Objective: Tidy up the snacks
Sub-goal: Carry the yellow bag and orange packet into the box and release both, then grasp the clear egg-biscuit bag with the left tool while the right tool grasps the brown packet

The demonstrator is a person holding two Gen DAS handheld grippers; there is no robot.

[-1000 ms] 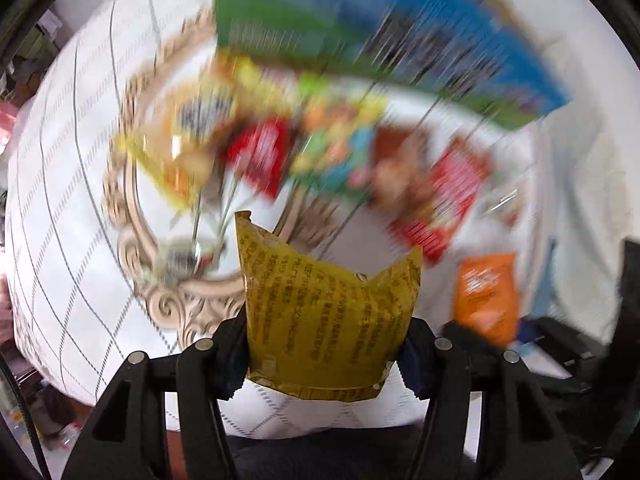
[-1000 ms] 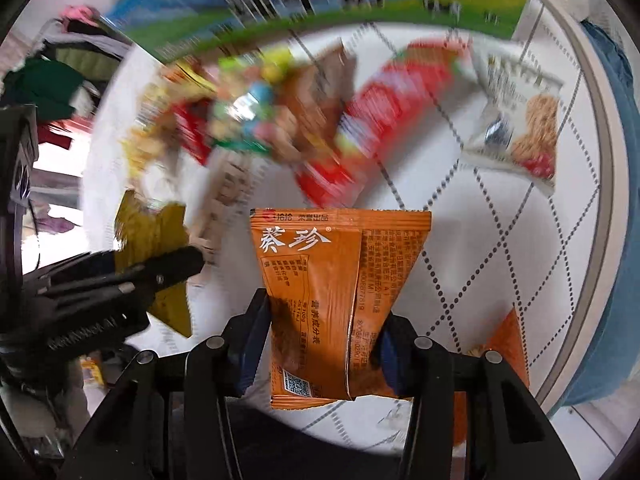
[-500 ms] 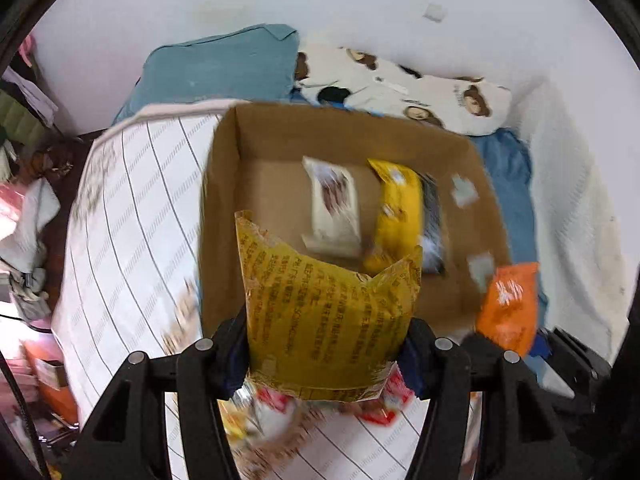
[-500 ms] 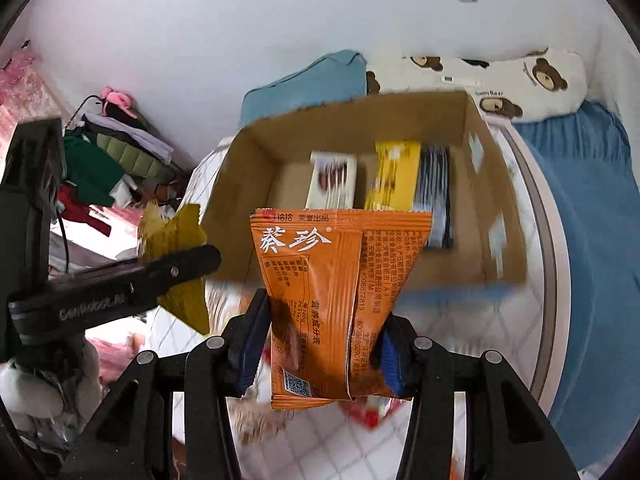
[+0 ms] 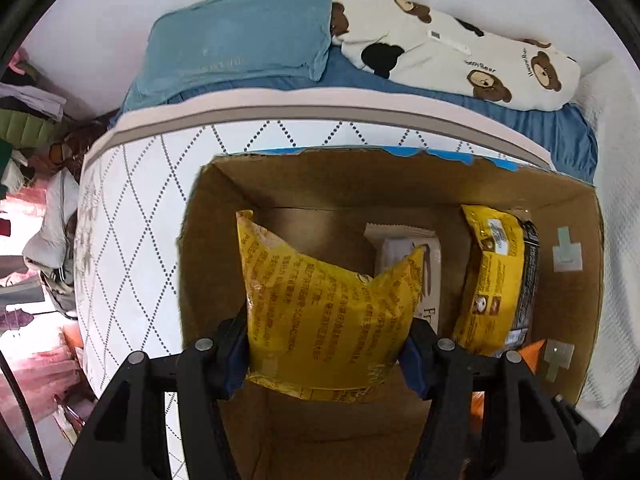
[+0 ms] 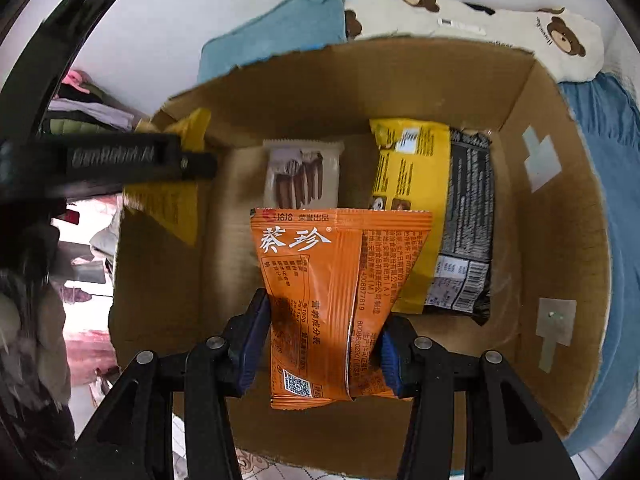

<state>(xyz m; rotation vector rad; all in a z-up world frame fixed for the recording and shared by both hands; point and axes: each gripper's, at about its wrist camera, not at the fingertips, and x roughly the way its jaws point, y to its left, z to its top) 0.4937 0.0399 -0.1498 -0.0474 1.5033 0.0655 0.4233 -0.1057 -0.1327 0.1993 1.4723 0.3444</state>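
Observation:
My left gripper (image 5: 324, 344) is shut on a yellow snack packet (image 5: 328, 312) and holds it over the left part of an open cardboard box (image 5: 208, 240). My right gripper (image 6: 324, 344) is shut on an orange snack packet (image 6: 332, 304) over the middle of the same box (image 6: 560, 240). In the box lie a white wafer packet (image 6: 304, 176), a yellow packet (image 6: 412, 184) and a black packet (image 6: 468, 220). The left gripper with its yellow packet (image 6: 168, 200) shows at the left of the right wrist view.
The box stands on a white quilted mattress (image 5: 132, 240). Behind it are a blue pillow (image 5: 240, 40), a bear-print pillow (image 5: 460, 60) and a blue sheet (image 6: 608, 120). Clothes are piled at the left (image 5: 28, 120).
Both grippers have moved from over the loose snack pile to over the open box and closer to it, each still holding its packet.

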